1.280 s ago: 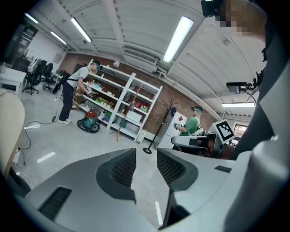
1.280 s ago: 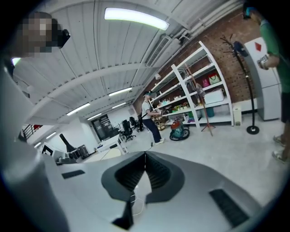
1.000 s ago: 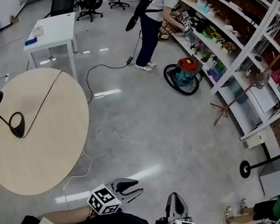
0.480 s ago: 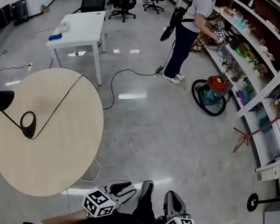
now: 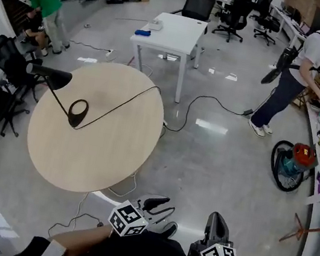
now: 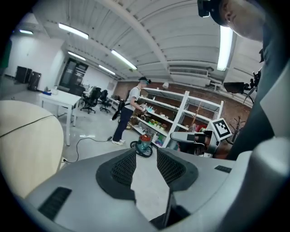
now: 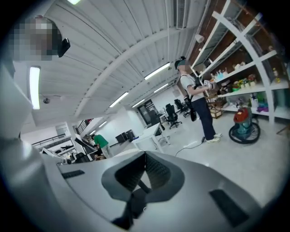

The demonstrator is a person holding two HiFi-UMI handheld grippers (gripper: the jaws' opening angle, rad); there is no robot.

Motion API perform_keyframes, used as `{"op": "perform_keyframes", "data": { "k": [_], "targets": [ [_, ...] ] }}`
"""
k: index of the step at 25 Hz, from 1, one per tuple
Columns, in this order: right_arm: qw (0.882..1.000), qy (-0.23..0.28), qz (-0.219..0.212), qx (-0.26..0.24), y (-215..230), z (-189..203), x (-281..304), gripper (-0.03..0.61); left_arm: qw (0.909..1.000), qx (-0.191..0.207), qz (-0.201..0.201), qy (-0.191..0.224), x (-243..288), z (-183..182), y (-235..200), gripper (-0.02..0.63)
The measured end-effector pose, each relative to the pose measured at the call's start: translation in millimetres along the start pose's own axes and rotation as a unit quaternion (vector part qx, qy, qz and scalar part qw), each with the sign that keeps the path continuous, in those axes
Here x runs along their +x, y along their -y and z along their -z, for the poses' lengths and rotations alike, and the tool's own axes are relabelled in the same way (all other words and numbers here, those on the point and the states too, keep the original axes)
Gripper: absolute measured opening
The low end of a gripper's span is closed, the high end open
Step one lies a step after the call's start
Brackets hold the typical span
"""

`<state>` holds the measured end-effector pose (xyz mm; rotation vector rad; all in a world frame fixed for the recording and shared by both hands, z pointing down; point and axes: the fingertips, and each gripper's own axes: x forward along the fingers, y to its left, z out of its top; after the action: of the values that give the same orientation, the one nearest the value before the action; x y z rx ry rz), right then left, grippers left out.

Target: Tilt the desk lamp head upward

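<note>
Here the left gripper (image 5: 160, 204) has its jaws apart on nothing and the right gripper (image 5: 217, 221) is closed and empty, both just short of the round table (image 5: 104, 163). The desk lamp (image 5: 66, 105) stands toward the table's far-left edge. Lifting its head (image 5: 51, 77) unbraced could likely tip the base.

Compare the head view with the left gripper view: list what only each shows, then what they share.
Only the head view: the lamp, standing on the table with its cord trailing off. Only the left gripper view: the ceiling lights. Both: the round table, white desk, vacuum, person in white, the left gripper with jaws apart and empty, and the right gripper.
</note>
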<state>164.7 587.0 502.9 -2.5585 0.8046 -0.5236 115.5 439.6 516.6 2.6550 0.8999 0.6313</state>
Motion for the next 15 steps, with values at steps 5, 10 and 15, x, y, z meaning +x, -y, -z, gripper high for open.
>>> {"op": "perform_keyframes", "data": {
  "k": [5, 10, 15],
  "targets": [
    [0.996, -0.05, -0.077, -0.009, -0.6, -5.9, 61.6, 0.003, 0.9952, -0.031, -0.091, 0.019, -2.1, -5.1, -32.3, 0.15],
    [0.981, -0.107, -0.161, -0.021, -36.9, 10.7, 122.4, 0.003, 0.9788, -0.079, -0.182, 0.051, -35.5, -6.2, -68.6, 0.15],
    [0.956, -0.158, -0.24, -0.053, -91.2, 28.1, 181.0, 0.003, 0.9503, -0.121, -0.269, 0.101, -77.6, -4.2, -116.7, 0.15]
  ]
}}
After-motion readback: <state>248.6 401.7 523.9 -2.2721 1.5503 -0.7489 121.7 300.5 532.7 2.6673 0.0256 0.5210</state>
